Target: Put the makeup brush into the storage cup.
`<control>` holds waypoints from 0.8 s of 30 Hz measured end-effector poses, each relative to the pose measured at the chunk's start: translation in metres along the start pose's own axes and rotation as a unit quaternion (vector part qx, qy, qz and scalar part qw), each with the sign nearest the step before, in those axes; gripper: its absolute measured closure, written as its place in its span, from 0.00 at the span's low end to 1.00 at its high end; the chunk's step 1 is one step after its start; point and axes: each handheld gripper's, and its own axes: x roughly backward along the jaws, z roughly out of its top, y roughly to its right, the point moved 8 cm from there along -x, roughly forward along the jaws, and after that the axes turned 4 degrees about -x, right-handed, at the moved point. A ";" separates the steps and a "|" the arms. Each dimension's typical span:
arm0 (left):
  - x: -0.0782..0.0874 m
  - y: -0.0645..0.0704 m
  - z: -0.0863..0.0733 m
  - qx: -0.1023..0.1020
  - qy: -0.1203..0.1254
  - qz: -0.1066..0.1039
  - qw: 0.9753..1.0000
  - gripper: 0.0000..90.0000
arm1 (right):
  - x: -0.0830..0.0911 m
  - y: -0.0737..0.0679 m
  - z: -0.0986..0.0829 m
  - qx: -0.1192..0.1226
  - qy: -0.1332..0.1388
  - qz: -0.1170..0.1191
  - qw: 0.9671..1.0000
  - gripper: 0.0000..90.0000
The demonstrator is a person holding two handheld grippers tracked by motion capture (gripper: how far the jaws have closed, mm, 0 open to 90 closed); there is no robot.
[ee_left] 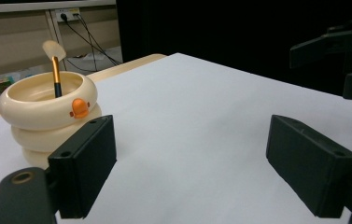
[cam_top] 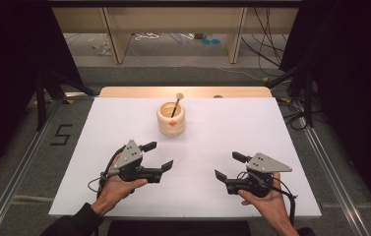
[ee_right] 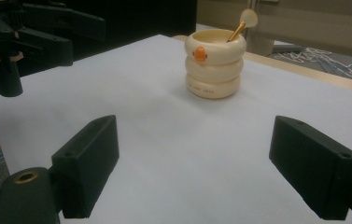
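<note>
The left gripper point(cam_top: 157, 155) hovers over the white tabletop point(cam_top: 222, 132), jaws spread wide, gripping nothing. Ahead, between both sets of jaws, stands the cream ringed cup point(cam_top: 171, 118) holding a brush point(cam_top: 176, 103). The right gripper point(cam_top: 229, 165) gapes equally empty.

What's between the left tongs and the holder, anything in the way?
Nothing visible. Bare white table lies between the open left tongs and the cream holder, which stands toward the far edge with a brush in it. The right tongs, also open, sit off to the side.
</note>
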 end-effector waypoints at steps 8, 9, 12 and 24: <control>0.007 0.003 -0.005 -0.009 -0.004 0.000 1.000 0.18 | 0.001 0.001 0.000 -0.002 0.003 -0.001 1.000 0.18; 0.008 0.004 -0.006 -0.009 -0.004 -0.001 1.000 0.18 | 0.001 0.001 0.000 -0.002 0.003 -0.001 1.000 0.18; 0.008 0.005 -0.009 -0.011 -0.009 0.000 1.000 0.18 | 0.001 0.001 0.000 -0.002 0.004 -0.001 1.000 0.18; 0.010 0.003 -0.010 -0.003 -0.005 0.006 1.000 0.18 | 0.000 0.001 0.000 -0.008 0.009 0.004 1.000 0.18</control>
